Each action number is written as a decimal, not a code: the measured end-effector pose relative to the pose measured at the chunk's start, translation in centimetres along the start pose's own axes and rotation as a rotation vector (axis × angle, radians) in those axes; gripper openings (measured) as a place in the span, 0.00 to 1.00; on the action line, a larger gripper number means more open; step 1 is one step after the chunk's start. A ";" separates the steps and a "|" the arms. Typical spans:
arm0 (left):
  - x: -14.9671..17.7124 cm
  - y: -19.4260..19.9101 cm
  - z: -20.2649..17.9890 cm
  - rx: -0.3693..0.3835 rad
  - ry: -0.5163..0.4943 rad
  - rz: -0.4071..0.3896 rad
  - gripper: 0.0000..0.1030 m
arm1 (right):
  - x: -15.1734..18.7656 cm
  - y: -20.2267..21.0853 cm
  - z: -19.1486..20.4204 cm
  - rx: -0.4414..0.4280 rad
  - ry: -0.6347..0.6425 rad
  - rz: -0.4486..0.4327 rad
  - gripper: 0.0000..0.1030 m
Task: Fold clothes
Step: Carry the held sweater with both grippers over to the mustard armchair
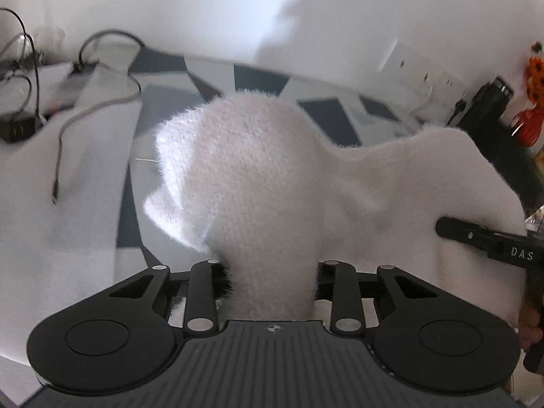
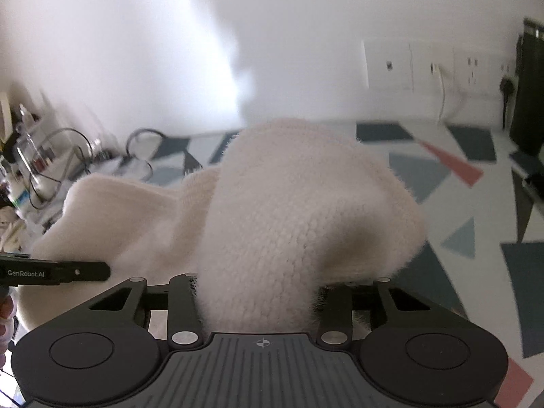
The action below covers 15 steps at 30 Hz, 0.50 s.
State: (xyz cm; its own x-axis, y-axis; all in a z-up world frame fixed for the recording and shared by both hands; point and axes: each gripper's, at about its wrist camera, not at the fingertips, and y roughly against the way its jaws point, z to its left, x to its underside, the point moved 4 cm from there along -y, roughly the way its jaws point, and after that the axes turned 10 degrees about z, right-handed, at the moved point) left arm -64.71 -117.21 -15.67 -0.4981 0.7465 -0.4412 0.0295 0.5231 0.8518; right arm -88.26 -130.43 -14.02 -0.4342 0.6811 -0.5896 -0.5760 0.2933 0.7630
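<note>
Above tbl, both grippers' jaws clamp fuzzy white garment (image 1: 272,183).

— How does the left gripper (image 1: 272,272) stand?
— Its jaws are closed in on a bunch of the fluffy white garment (image 1: 258,176), which bulges up out of them.
— The right gripper (image 2: 258,285)?
— The same: clamped on another bunch, its finger (image 1: 476,236) reaching in level from the right in the left wrist view. The two grippers are side by side, near each other.
</note>
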 end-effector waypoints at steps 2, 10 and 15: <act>-0.1 1.6 -0.1 0.003 -0.007 -0.039 0.31 | -0.4 1.2 0.9 -0.001 0.006 -0.027 0.36; 2.0 7.5 0.8 -0.010 -0.024 -0.155 0.31 | -0.2 4.9 5.6 -0.005 0.092 -0.084 0.34; 4.5 11.0 2.4 -0.036 0.040 -0.202 0.31 | -0.1 5.9 8.9 -0.060 0.159 -0.079 0.33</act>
State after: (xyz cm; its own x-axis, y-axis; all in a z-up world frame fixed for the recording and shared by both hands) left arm -64.56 -107.08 -8.93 -0.5249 0.6108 -0.5928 -0.1049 0.6447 0.7572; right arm -85.42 -122.81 -7.11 -0.4874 0.5417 -0.6848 -0.6509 0.2973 0.6985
